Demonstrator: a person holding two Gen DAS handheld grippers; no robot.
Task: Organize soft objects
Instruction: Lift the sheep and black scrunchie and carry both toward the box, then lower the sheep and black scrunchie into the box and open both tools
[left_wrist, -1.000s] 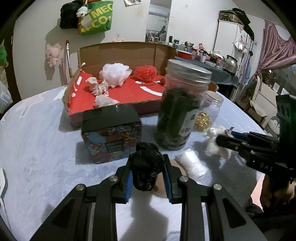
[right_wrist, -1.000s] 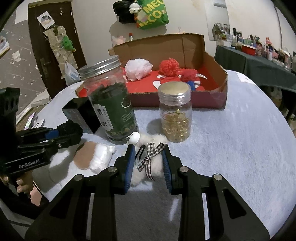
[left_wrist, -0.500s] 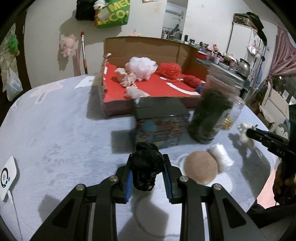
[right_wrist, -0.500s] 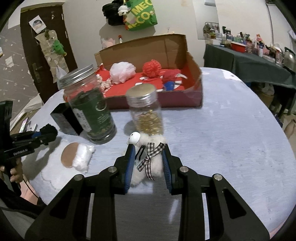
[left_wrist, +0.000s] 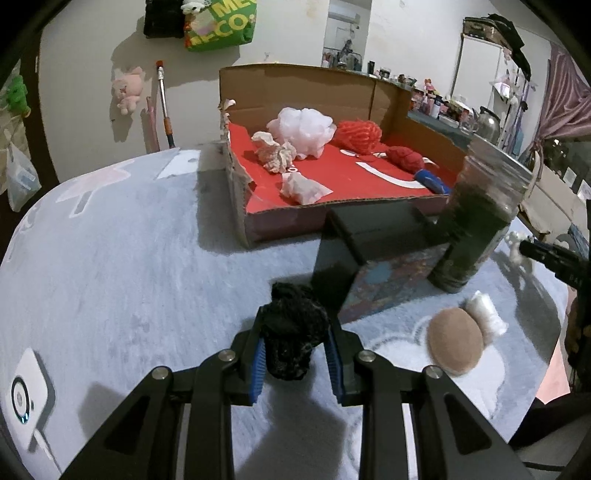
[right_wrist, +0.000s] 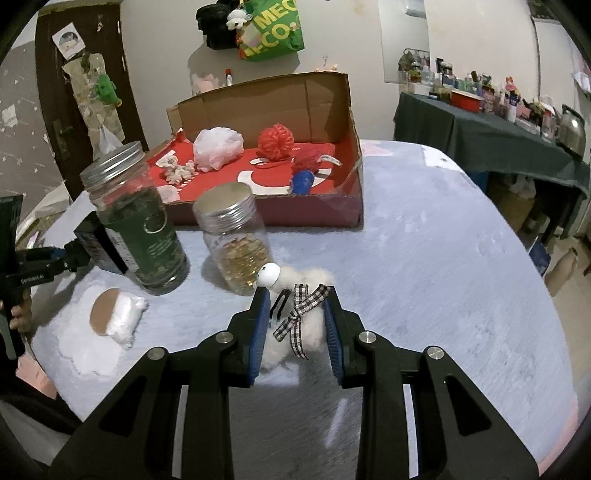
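Above a grey tabletop (left_wrist: 122, 258), the left gripper (left_wrist: 295, 354) has its jaws pinching a black fuzzy bundle (left_wrist: 293, 332), and the right gripper (right_wrist: 295, 325) has its jaws pinching a white plush toy (right_wrist: 306, 325) with a checked ribbon. Both things look light, soft and squashy, so a grip across the middle should hold them without harm. A red-lined cardboard box (right_wrist: 314, 214) already holding other soft things sits well apart, behind two jars.

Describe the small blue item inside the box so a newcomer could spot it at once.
Find the cardboard box with the red floor at the table's far side. Beside its open front edge lies the blue item, next to a dark red yarn bundle. It is the only blue thing there.
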